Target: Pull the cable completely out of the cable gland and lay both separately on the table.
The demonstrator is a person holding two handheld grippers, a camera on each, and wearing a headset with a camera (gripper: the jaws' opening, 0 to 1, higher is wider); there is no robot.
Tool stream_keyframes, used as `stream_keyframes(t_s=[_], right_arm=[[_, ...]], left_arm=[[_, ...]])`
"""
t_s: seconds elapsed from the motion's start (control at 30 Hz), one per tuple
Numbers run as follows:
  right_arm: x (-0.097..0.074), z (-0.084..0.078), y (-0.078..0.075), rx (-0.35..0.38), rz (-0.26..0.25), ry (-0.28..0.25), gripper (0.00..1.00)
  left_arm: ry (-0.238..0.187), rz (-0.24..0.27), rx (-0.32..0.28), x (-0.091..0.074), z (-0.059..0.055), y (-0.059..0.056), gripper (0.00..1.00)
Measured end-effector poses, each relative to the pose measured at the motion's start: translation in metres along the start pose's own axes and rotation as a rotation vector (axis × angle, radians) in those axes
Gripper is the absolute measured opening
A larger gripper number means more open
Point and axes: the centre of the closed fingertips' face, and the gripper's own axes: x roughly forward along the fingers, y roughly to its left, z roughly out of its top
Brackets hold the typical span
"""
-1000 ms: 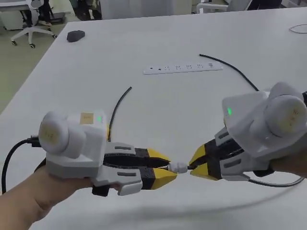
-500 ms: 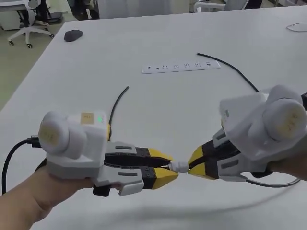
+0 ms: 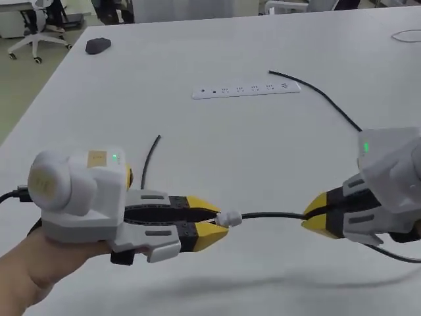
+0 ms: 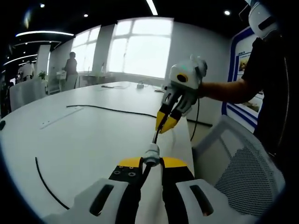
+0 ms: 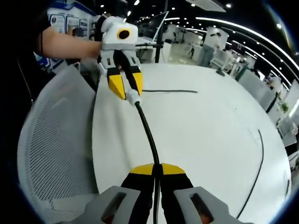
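While both hang above the table (image 3: 197,145), cable gland (image 3: 230,218): small, light, rigid, pinched in left gripper (image 3: 217,220); cable (image 3: 273,215): thin, pliant, probably slippery, threaded through gland, clamped by right gripper (image 3: 309,218), best regripped close to gland.

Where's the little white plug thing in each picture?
Head view: the white gland is low centre, at the yellow tips of the left gripper.
Left gripper view: low centre, between that view's own jaws.
Right gripper view: upper left, at the other gripper's tips.
Shared landmark: the black cable running from it to the right gripper.
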Motion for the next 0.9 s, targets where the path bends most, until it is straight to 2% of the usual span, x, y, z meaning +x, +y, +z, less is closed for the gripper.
stream_keyframes(t_s=[0.13, 0.2, 0.23, 0.4, 0.5, 0.57, 0.63, 0.73, 0.8, 0.83, 0.87, 0.9], right_arm=[[-0.009, -0.026, -0.012, 0.040, -0.048, 0.042, 0.00], [-0.013, -0.039, -0.019, 0.098, -0.071, 0.036, 0.00], [-0.014, -0.043, -0.022, 0.114, -0.079, 0.036, 0.00], [-0.015, -0.070, -0.032, 0.139, -0.119, 0.085, 0.00], [-0.013, -0.079, -0.031, 0.157, -0.112, 0.103, 0.00], [-0.010, -0.086, -0.029, 0.140, -0.108, 0.146, 0.00], [-0.008, -0.088, -0.028, 0.135, -0.103, 0.165, 0.00], [-0.006, -0.090, -0.021, 0.126, -0.061, 0.210, 0.01], [-0.008, -0.084, -0.023, 0.093, -0.072, 0.211, 0.14], [-0.009, -0.077, -0.022, 0.103, -0.063, 0.194, 0.18], [-0.009, -0.065, -0.017, 0.120, -0.031, 0.155, 0.18], [-0.010, -0.056, -0.018, 0.123, -0.036, 0.123, 0.17]], left_arm=[[0.005, 0.010, 0.002, -0.003, -0.001, 0.003, 0.15], [0.001, 0.015, -0.029, -0.005, 0.000, 0.006, 0.15], [-0.007, 0.021, -0.025, -0.006, 0.001, 0.007, 0.15], [-0.004, 0.026, -0.018, -0.007, 0.002, 0.008, 0.15], [-0.003, 0.026, -0.020, -0.008, 0.001, 0.009, 0.15], [0.000, 0.024, -0.029, -0.008, 0.000, 0.009, 0.15], [0.005, 0.023, -0.025, -0.007, 0.000, 0.009, 0.15], [0.009, 0.023, -0.020, -0.006, -0.001, 0.009, 0.15], [0.007, 0.024, -0.019, -0.007, -0.001, 0.009, 0.15], [0.006, 0.021, -0.019, -0.007, -0.001, 0.009, 0.15], [0.009, 0.020, -0.015, -0.007, -0.001, 0.009, 0.15], [0.013, 0.018, -0.014, -0.007, -0.001, 0.009, 0.15]])
